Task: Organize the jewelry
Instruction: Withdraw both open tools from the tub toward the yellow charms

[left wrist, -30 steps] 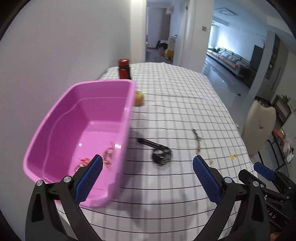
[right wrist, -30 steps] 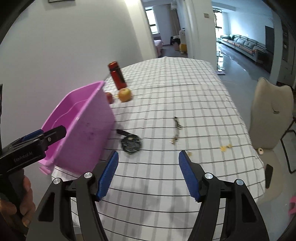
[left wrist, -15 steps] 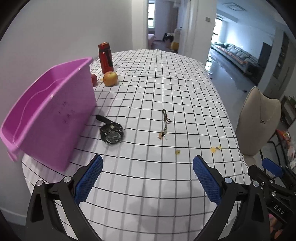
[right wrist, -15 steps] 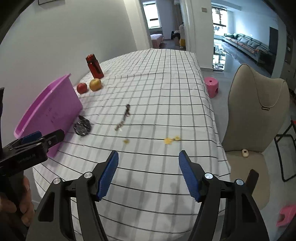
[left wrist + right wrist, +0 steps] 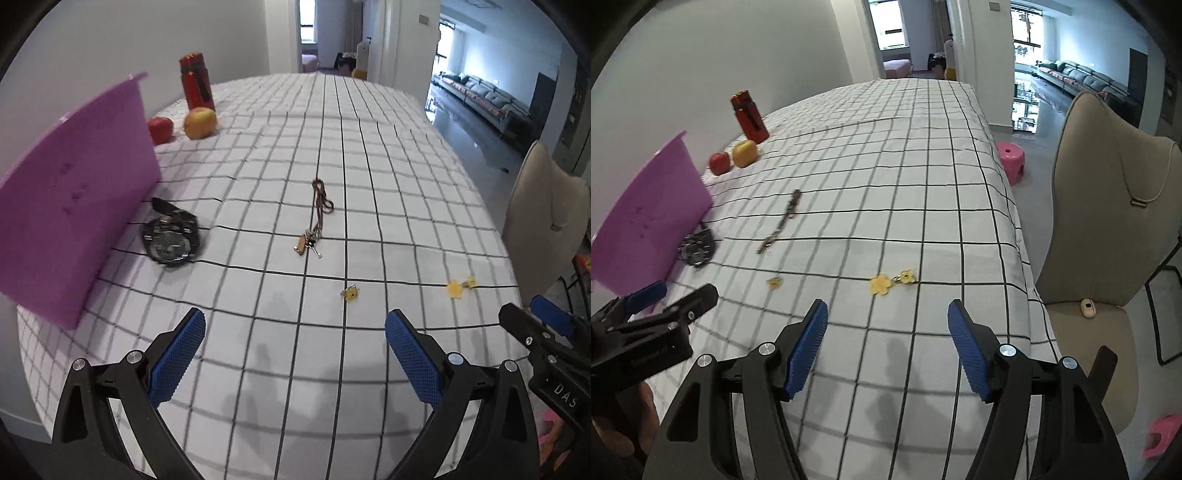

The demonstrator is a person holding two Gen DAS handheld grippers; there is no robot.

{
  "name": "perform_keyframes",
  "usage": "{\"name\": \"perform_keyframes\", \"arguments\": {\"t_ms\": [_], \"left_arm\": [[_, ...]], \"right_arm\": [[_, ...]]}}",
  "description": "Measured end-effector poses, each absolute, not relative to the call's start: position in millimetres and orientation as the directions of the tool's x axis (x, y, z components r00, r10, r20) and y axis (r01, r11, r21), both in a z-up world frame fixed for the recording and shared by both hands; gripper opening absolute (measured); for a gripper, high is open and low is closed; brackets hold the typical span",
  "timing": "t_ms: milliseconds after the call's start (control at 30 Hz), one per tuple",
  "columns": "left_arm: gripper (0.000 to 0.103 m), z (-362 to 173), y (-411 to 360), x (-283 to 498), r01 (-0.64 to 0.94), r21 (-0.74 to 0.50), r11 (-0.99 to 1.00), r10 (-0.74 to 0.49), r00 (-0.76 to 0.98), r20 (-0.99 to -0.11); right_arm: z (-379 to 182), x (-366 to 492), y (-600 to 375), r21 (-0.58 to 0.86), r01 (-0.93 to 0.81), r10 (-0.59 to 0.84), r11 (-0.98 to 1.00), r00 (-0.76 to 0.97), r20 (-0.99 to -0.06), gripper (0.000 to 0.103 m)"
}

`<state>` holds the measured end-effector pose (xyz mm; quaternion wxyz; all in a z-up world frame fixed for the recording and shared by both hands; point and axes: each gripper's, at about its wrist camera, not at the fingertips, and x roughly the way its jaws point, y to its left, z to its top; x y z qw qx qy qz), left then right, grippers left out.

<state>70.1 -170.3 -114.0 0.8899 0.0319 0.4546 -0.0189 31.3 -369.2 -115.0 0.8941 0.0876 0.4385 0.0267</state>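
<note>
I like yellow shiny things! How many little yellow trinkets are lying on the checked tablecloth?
2. A small yellow charm lies in front of the left tongs; a yellow flower piece lies in front of the right tongs. More may hide inside the purple tub.

A black wristwatch (image 5: 170,240) lies face up on the checked surface (image 5: 388,177), just beside the tilted purple tub (image 5: 74,206), its strap end reaching toward the tub wall. Well apart from it, near the middle, a brown cord necklace (image 5: 320,206) lies stretched out with a cluster of small charms at its nearer end. Closer to the front edge sit a small yellow earring (image 5: 350,292) and, well to its right, a yellow flower-shaped earring (image 5: 458,288), both lying flat
</note>
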Motion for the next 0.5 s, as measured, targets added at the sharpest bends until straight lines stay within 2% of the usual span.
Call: {"name": "perform_keyframes", "arguments": {"t_ms": [500], "left_arm": [[0.096,-160,-186,112,0.105,0.016,0.994,-0.049,0.582,-0.812]], "right_arm": [[-158,74,-372,0.15,0.057,0.083,0.987,0.623,-0.778,0.065]]}}
